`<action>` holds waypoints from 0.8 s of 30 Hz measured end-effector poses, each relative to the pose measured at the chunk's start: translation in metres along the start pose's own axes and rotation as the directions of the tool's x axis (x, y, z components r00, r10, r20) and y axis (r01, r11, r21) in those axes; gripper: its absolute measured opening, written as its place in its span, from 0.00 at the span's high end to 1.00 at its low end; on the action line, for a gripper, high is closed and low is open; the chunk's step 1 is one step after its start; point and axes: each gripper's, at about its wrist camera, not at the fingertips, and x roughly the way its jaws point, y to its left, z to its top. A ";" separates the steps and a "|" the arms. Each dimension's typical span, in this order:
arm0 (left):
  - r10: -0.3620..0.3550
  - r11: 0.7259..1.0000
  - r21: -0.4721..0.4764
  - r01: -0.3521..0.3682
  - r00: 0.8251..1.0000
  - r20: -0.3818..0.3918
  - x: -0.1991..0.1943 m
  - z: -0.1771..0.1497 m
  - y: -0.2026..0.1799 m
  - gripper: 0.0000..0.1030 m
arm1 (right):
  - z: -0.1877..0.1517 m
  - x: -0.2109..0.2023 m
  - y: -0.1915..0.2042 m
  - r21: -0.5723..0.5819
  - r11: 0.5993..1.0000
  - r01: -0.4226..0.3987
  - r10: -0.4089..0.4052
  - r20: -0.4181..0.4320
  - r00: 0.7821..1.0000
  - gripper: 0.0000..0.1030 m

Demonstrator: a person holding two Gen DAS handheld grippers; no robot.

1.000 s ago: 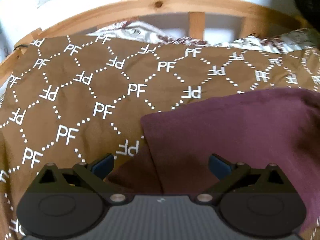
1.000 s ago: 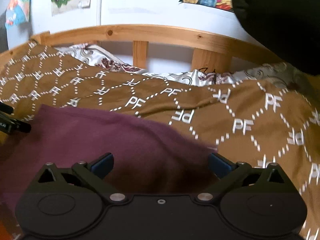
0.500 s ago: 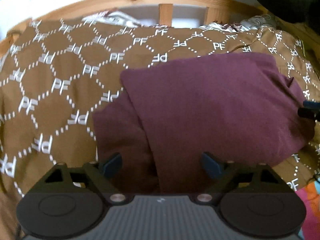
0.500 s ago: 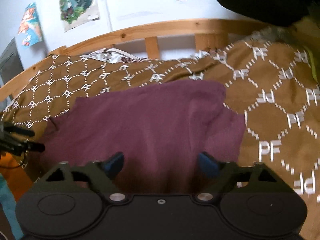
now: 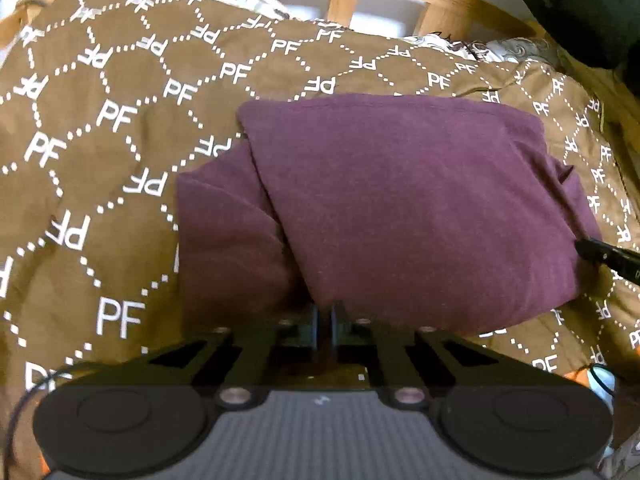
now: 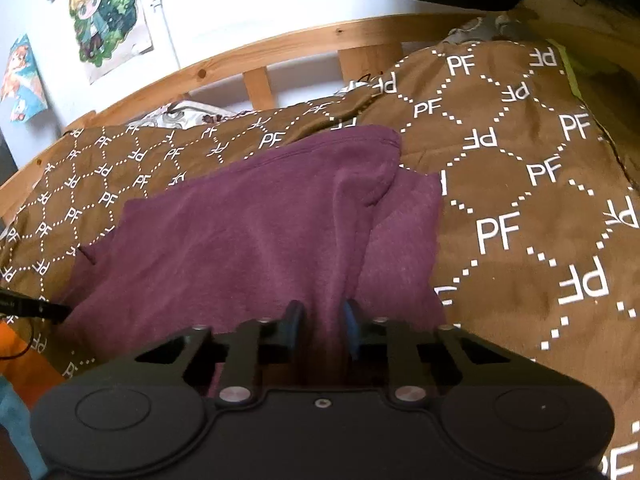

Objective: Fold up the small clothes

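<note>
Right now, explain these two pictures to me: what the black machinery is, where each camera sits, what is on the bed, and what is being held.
There is no robot here. A person holds a two-finger gripper in each hand, and a wide-angle camera on each looks forward along its fingers, so the black parts at the bottom are the tool itself. One picture comes from the left gripper, the other from the right gripper.

A brown blanket printed with "PF" covers a bed with a wooden frame. On it lies a maroon garment, partly folded. Posters hang on the wall.

Both sets of jaws have just been closing. The left gripper is shut at the garment's near edge; the right one pinches a ridge of the cloth.
</note>
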 end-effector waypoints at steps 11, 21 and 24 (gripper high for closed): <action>0.028 0.999 -0.025 -0.028 0.999 -0.036 -0.011 -0.008 -0.002 0.95 | -0.007 -0.024 0.001 -0.006 1.000 0.025 -0.025 0.013 1.000 0.95; 0.059 0.998 0.013 -0.059 0.996 -0.064 -0.005 -0.010 -0.006 0.89 | -0.022 -0.019 -0.007 0.042 0.998 0.042 -0.041 -0.032 0.999 0.95; 0.084 0.996 0.036 -0.082 0.993 -0.078 -0.006 -0.010 -0.009 0.75 | -0.022 -0.019 -0.004 0.028 0.999 0.039 -0.038 -0.031 0.999 0.92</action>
